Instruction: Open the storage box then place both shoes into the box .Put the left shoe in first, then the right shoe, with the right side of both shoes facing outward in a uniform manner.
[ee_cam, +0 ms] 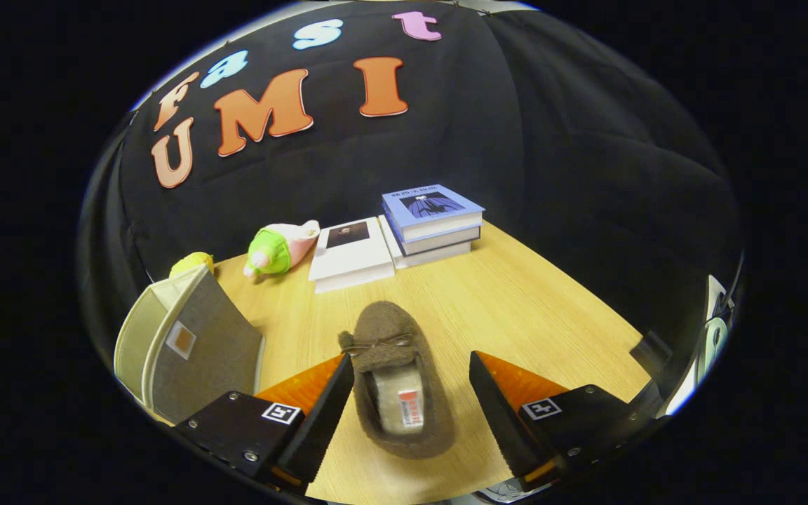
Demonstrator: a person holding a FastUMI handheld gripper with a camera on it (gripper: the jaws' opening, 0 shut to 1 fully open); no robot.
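**A:** Where's the shoe now?

**B:** The brown slipper point(395, 382) lies flat on the tabletop point(516, 308), sole down, toe pointing to twelve o'clock, heel toward me. It sits between the two fingers of my claw point(411, 393), which stand wide apart, one on each side and neither touching it. Nothing is gripped.

**A:** And the storage box?

**B:** The grey fabric box point(186, 344) is at about nine o'clock from the slipper, just beside my left finger. Its lid point(139, 330) looks already swung up, so I judge it open.

**A:** How will the slipper handle?

**B:** Light and soft, I'd guess; the fuzzy upper should squash and give under pressure. A pinch across the collar walls near the opening, just behind the little bow point(376, 344), seems safest. Fuzz grips well, so slipping is unlikely, but the heel may droop.

**A:** Your pose?

**B:** I'm low and angled down over the heel, straddling it, lined up along its length.

**A:** Anything else about?

**B:** Stacked books point(432, 221) and a plush toy point(279, 249) at twelve and eleven o'clock, well apart.
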